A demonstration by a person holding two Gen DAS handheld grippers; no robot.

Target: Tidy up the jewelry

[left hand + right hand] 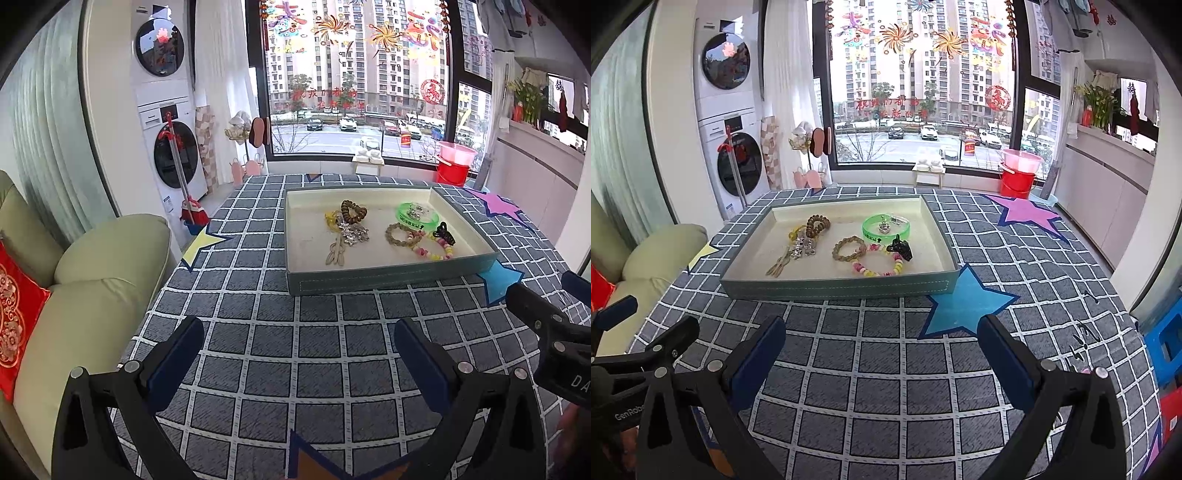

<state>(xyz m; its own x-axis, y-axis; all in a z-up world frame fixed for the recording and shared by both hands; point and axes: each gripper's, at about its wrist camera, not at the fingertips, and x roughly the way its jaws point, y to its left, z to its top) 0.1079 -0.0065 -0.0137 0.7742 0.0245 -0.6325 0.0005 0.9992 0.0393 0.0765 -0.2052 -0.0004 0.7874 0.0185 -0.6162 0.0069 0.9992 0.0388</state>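
Note:
A teal tray [369, 282] [834, 288] with a cream inside sits on the checked table. In it lie a green bangle [417, 218] [885, 226], a brown coil hair tie [354, 212] [817, 223], a tan bead bracelet [402, 236] [849, 249], a pastel bead bracelet [437, 253] [877, 271], a black claw clip [444, 234] [901, 249] and silver star charms [351, 234] [803, 248]. My left gripper [299, 350] is open and empty, short of the tray. My right gripper [882, 347] is open and empty, also short of it.
Paper stars lie on the tablecloth: blue [967, 302] at the tray's near right corner, purple [1027, 214] far right, yellow [203, 245] left. A green sofa [74, 288] with a red cushion stands at the left edge. A blue stool [1167, 343] is at right.

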